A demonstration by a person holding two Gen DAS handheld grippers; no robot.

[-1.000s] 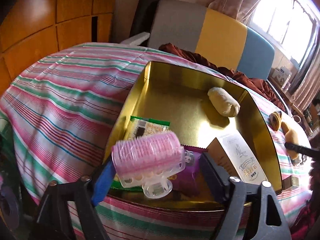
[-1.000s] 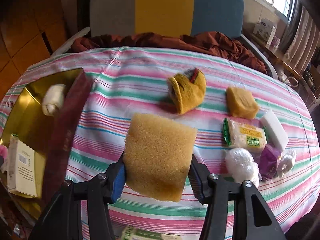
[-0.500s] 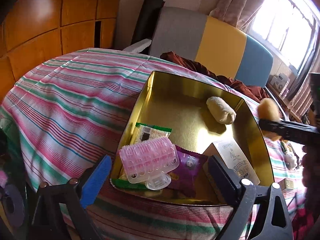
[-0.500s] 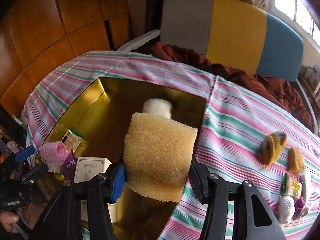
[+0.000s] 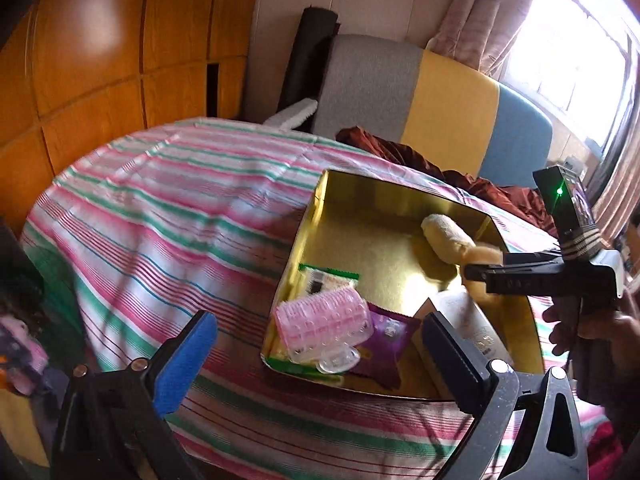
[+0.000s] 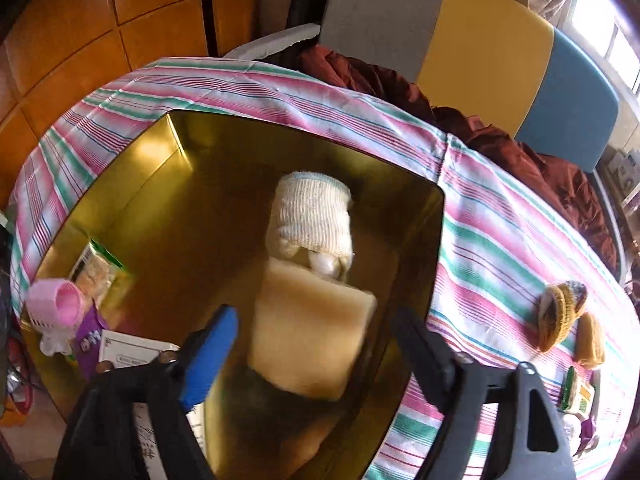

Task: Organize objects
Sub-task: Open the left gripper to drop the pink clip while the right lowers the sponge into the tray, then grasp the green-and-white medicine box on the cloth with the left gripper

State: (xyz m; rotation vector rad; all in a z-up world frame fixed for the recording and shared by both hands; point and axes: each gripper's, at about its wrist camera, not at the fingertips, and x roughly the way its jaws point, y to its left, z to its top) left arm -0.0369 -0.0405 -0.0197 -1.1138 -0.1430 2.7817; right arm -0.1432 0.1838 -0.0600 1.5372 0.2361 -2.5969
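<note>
While held over the gold tin (image 6: 436,216), the right gripper (image 6: 316,344) is spread wide, gripping nothing; the sponge (image 6: 312,336) is blurred inside the tin beside the rolled cloth (image 6: 312,220). The left gripper (image 5: 320,356) is likewise spread, empty, before the tin.

Gold tin (image 6: 120,184), tan sponge (image 6: 312,344), pink roller (image 5: 320,326) (translucent), pink-green-white striped tablecloth (image 5: 160,208)

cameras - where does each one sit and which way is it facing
Left wrist: on the left gripper, open, facing the gold tray; the right gripper and hand show.
Right wrist: on the right gripper, open above the tray and sponge.
Shared: tray, pink roller, rolled sock.
</note>
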